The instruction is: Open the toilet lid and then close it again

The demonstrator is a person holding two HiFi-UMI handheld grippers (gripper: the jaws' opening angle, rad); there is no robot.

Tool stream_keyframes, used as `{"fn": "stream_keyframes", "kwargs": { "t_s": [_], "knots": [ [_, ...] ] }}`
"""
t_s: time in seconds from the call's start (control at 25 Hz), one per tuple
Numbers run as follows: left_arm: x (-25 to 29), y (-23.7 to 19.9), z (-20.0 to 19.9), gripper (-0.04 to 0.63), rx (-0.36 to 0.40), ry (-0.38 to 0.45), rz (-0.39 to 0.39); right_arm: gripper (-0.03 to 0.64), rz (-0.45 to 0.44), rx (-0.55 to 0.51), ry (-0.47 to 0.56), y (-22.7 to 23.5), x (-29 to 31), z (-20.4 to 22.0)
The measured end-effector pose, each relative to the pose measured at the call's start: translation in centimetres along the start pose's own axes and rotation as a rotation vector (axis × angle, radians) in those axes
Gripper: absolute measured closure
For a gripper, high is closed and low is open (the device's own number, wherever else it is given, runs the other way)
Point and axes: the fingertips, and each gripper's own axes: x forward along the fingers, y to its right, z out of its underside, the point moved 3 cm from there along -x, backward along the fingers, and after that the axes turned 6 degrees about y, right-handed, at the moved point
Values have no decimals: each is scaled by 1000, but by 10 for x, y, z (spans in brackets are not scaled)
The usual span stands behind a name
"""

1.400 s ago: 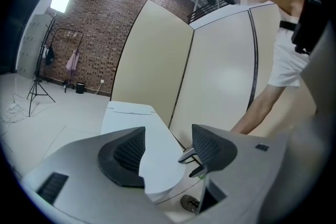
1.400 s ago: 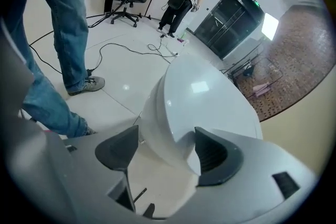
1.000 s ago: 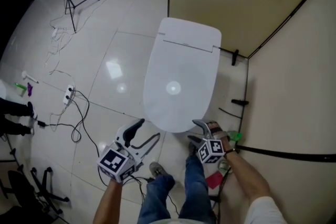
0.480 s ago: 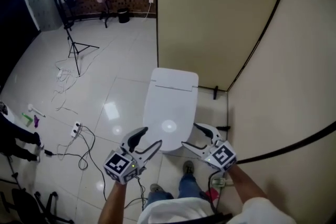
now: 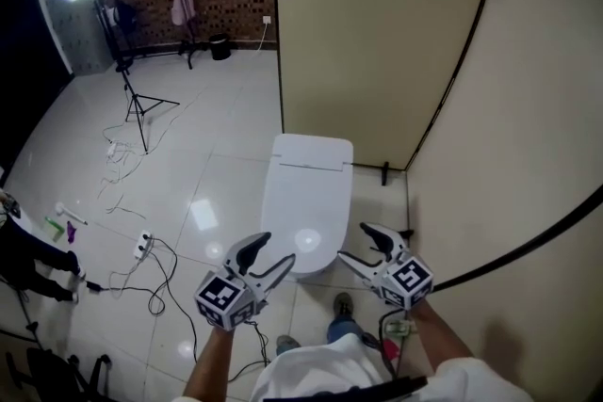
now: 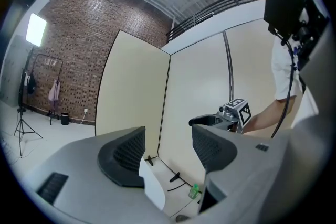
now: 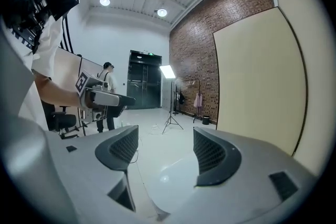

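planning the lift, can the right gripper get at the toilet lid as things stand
Probably yes: the open, empty right gripper hangs high near the closed toilet lid, nothing between them.

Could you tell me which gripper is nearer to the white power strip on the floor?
Left. The left gripper hangs just right of the power strip in the head view; the right gripper is farther right, across the front of the toilet.

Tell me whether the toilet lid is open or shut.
Shut: the toilet lid lies flat, its smooth white top facing up.
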Motion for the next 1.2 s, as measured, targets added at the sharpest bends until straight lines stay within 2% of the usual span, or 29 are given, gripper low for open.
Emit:
{"fn": "stream_keyframes", "kwargs": {
  "t_s": [0.44, 0.64, 0.84, 1.2],
  "knots": [
    [-1, 4, 7, 319, 5, 2, 8, 287, -18, -24, 19, -5, 5, -6],
    [2, -5, 12, 322, 22, -51, -64, 287, -24, -29, 16, -4, 8, -9],
    [-1, -4, 14, 321, -5, 4, -78, 287, -22, -15, -1, -6, 3, -2],
    [-8, 1, 15, 321, -18, 25, -96, 287, -31, -35, -35, -5, -3, 9]
  ]
}}
